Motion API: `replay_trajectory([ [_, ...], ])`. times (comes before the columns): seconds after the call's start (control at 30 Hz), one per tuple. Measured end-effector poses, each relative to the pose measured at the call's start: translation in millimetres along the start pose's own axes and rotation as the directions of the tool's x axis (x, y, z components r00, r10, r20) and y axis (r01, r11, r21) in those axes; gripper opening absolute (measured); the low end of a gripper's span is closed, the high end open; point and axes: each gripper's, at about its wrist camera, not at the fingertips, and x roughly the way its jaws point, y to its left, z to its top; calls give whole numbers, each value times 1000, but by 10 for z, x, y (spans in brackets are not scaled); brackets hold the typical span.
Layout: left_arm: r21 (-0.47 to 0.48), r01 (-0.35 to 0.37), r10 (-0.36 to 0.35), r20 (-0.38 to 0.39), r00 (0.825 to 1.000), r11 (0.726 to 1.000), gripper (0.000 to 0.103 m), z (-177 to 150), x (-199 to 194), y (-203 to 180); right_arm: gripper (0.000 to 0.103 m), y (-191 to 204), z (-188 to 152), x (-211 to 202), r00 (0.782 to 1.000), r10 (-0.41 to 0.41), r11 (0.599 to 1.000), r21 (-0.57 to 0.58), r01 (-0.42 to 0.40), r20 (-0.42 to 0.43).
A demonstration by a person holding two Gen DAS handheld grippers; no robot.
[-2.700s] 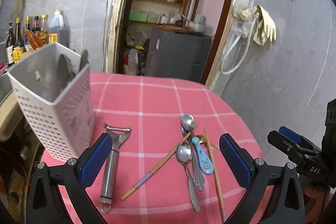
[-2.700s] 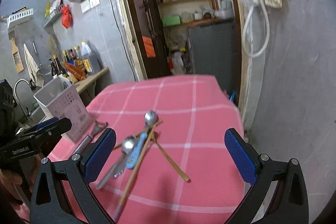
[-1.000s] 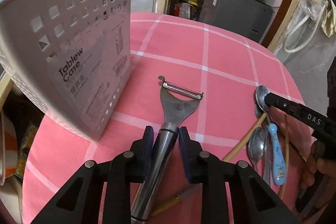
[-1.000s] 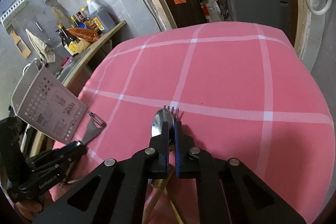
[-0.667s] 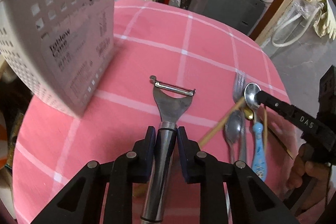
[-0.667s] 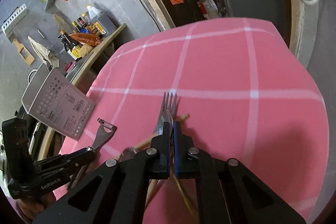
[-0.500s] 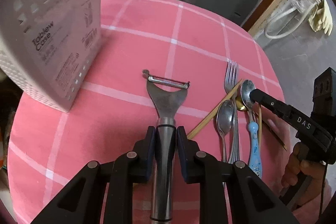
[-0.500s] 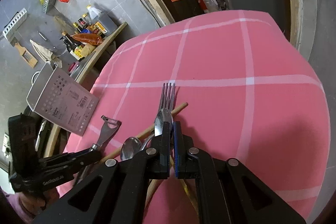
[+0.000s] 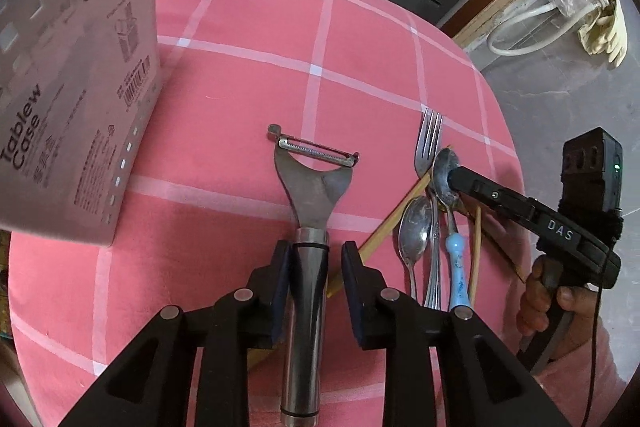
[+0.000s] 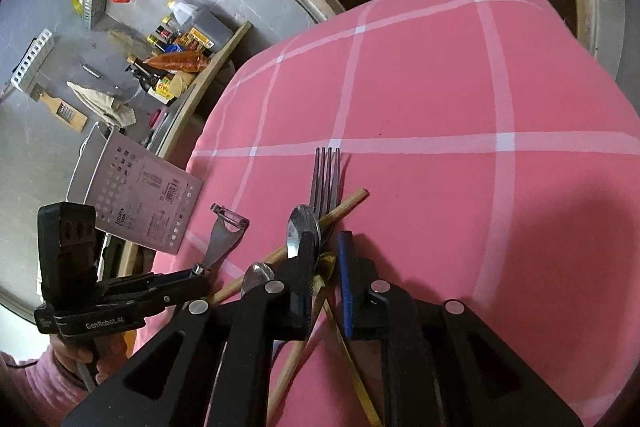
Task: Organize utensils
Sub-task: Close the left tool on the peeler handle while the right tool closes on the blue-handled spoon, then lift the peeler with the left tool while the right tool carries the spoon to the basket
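Since a moment ago both sets of fingers have begun to part: the left gripper (image 9: 316, 259) had pinched the peeler (image 9: 310, 211) tight, and now a thin gap shows beside the handle on the right side, while the left pad looks to be touching it. The peeler lies on the pink checked cloth of the desk (image 9: 248, 39), blade end away from the camera, handle running back between the fingers. The right gripper (image 10: 326, 267), clamped shut half a second back, now has its fingers slightly spread over the utensil pile, with the bowl of a metal spoon (image 10: 303, 229) just ahead of its left finger; whether it touches the spoon I cannot tell. A fork (image 10: 326, 179) lies beyond, tines forward, crossed by a wooden chopstick (image 10: 340, 209). The white perforated utensil holder (image 9: 60, 87) stands at the desk's left edge, well apart from the pile. A blue-handled spoon (image 9: 456, 259) lies beside the fork's handle.
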Motion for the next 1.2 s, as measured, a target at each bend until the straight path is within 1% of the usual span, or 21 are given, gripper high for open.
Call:
replay_trajectory([
  [0.1,-1,7,-7,-4,1000,1000,24,-6,3,14,11,32,18,55,1000,8,1000,-4,-8,-7],
  [0.23,13,-5,5,-1,1000,1000,24,-45,-15,9,11,85,53,95,1000,13,999,-29,-14,-15],
  [0.43,22,-4,4,-5,1000,1000,24,1,13,-28,11,143,89,148,1000,1,998,-64,-3,-23],
  [0.47,22,-4,4,-8,1000,1000,23,7,16,-27,10,119,84,123,1000,-1,998,-66,-1,-19],
  [0.5,26,-8,8,-10,1000,1000,19,10,16,-18,8,132,77,106,1000,-4,998,-69,3,-11],
  [0.57,41,-13,13,-14,1000,999,18,24,17,-22,4,122,68,49,1000,-6,997,-71,6,6],
  [0.77,47,15,-14,-25,1000,999,18,9,12,-16,3,154,0,-194,998,-23,996,-80,28,61],
  [0.87,54,35,-36,5,999,998,18,-61,-43,-48,3,210,-59,-354,994,-39,995,-88,48,105],
  [1.03,109,62,-73,95,993,992,18,-169,-265,-133,3,334,-145,-690,978,-65,993,-86,83,200],
  [1.13,135,98,-119,158,980,986,18,-194,-452,-163,3,444,-180,-893,961,-82,992,-76,105,263],
  [1.2,151,118,-148,209,967,982,18,-193,-628,-183,3,517,-179,-1028,948,-88,991,-69,114,305],
])
